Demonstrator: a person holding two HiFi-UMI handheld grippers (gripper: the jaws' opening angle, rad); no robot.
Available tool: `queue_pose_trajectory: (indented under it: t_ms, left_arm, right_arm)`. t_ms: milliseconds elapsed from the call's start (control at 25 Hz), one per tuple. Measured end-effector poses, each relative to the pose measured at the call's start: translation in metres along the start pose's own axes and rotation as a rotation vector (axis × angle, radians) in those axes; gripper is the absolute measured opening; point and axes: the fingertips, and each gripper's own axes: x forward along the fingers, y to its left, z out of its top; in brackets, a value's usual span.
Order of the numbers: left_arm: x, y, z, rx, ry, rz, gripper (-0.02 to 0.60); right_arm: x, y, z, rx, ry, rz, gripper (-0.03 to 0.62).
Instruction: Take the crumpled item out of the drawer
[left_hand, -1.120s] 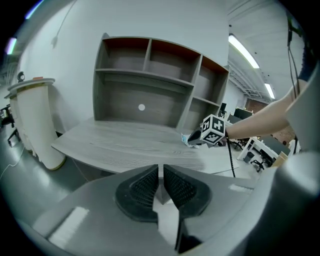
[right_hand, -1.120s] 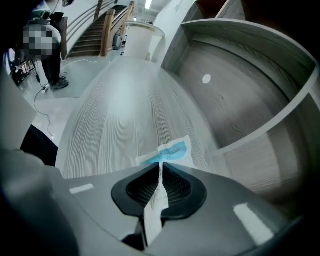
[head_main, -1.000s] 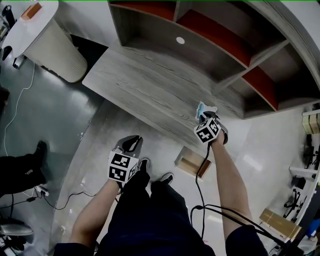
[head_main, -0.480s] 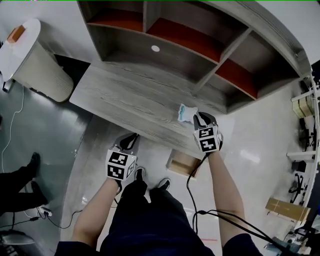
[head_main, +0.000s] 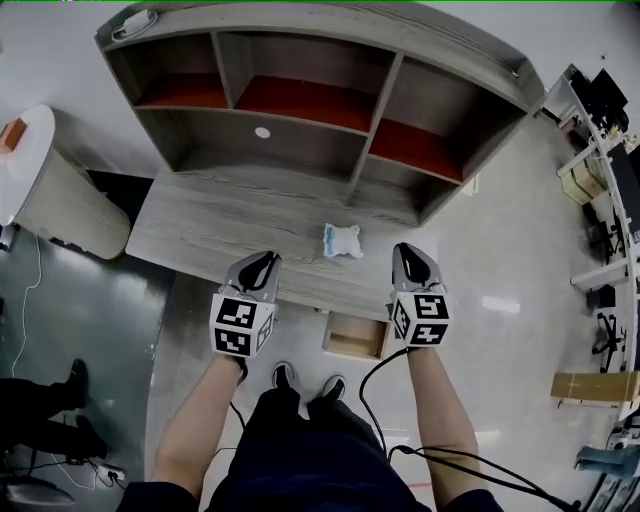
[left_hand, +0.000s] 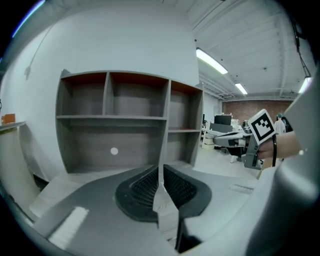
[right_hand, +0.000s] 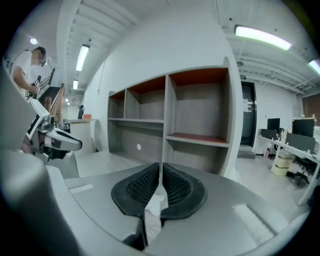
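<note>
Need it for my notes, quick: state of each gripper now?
Left gripper: closed, empty.
Right gripper: jaws closing, almost together, nothing between them; the crumpled item lies apart on the desk.

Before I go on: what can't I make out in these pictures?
- Drawer: head view, the desk edge covers its back part; whether anything remains inside is unclear.
- Crumpled item: head view, too small to tell its material.
- Left gripper view: the left gripper body blocks the lower half; drawer and item don't show.
- Bystander: head view, cut off by the left edge.
</note>
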Motion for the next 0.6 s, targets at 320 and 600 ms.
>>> queue_pose_trajectory:
  t_ms: [320, 600]
  left_arm:
    - [-0.023, -0.041, 0.112, 0.025, -0.236, -0.041, 0.034]
    - [-0.057, -0.068, 0.177, 0.055, -0.382, -0.056, 0.034]
  right_arm:
    - [-0.071, 0.006, 0.089, 0.013, -0.24, -0.027, 0.028]
    - [-0.122, 0.004, 0.151, -0.008, -0.397, -0.059, 0.021]
